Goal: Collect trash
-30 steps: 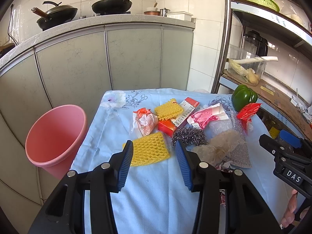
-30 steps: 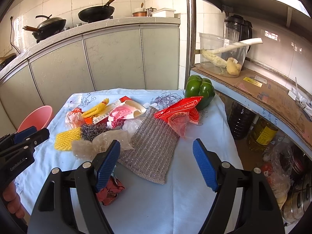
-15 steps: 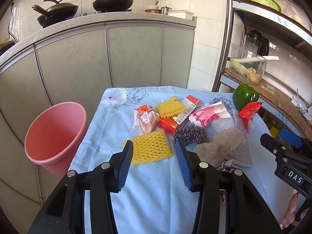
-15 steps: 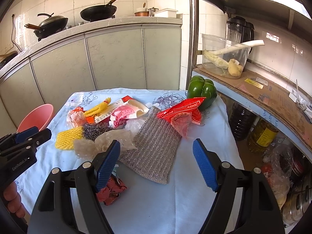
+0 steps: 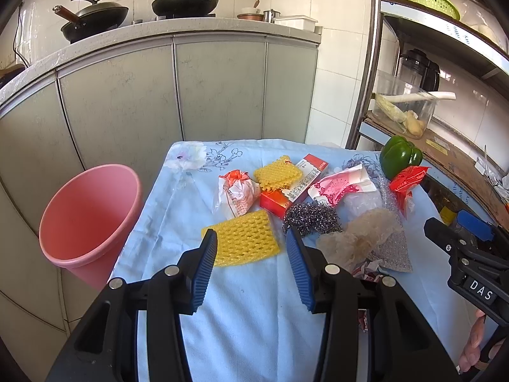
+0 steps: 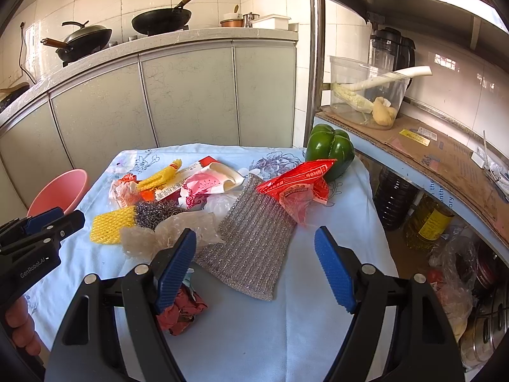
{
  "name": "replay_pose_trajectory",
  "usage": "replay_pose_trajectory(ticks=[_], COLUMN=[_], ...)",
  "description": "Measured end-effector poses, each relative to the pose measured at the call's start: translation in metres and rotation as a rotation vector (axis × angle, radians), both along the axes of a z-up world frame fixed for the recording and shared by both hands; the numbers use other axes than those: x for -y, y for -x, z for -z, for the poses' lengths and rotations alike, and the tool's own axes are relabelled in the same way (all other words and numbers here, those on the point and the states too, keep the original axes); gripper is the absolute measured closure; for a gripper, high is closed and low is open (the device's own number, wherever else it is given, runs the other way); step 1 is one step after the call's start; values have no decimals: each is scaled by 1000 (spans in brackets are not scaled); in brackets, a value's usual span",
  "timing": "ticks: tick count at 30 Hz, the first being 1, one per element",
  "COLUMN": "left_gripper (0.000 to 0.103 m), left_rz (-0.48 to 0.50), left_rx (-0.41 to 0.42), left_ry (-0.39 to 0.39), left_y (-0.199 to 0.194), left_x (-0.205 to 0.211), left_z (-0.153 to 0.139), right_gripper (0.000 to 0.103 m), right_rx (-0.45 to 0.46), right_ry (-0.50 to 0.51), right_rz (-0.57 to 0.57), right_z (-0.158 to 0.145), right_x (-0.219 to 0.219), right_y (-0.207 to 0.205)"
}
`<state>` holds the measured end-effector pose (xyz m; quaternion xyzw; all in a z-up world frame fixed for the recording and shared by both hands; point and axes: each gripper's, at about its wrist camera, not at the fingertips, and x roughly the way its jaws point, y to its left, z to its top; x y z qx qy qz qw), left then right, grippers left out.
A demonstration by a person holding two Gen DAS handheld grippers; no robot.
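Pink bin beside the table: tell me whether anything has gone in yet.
Empty as far as visible: the pink bin shows only bare pink inner wall, though its bottom is hidden behind the near rim.

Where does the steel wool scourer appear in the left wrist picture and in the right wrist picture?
Left wrist view: the steel wool scourer lies near the centre, just beyond the right finger's tip, right of the yellow foam net.
Right wrist view: it lies left of centre, between the same yellow net and the silver mesh cloth.
Shared landmark: the green bell pepper.
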<state>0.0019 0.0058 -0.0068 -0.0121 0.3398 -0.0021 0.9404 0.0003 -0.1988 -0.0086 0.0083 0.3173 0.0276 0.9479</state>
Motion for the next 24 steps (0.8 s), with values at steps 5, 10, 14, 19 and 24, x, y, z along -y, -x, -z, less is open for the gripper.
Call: replay_pose_trajectory(ticks=[5, 10, 14, 19, 24], left_gripper=[58, 58, 58, 58, 58], left_rz=[0, 0, -3, -4, -4], left_rx=[-2, -3, -4, -7, -8], left_ry=[3, 4, 8, 12, 13], left_y=[0, 0, 1, 1, 0], left_x=[-1, -1, -2, -3, -3], left_z=[1, 1, 3, 4, 4], right_gripper=[26, 26, 26, 26, 26], right_rx=[-2, 1, 3, 5, 3], right_ry=[1, 6, 10, 13, 13], right_rz=[0, -3, -5, -8, -7], right_z=[0, -1, 0, -1, -1], right_x=[0, -2, -3, -3, -4], right_y=[0, -1, 0, 0, 0])
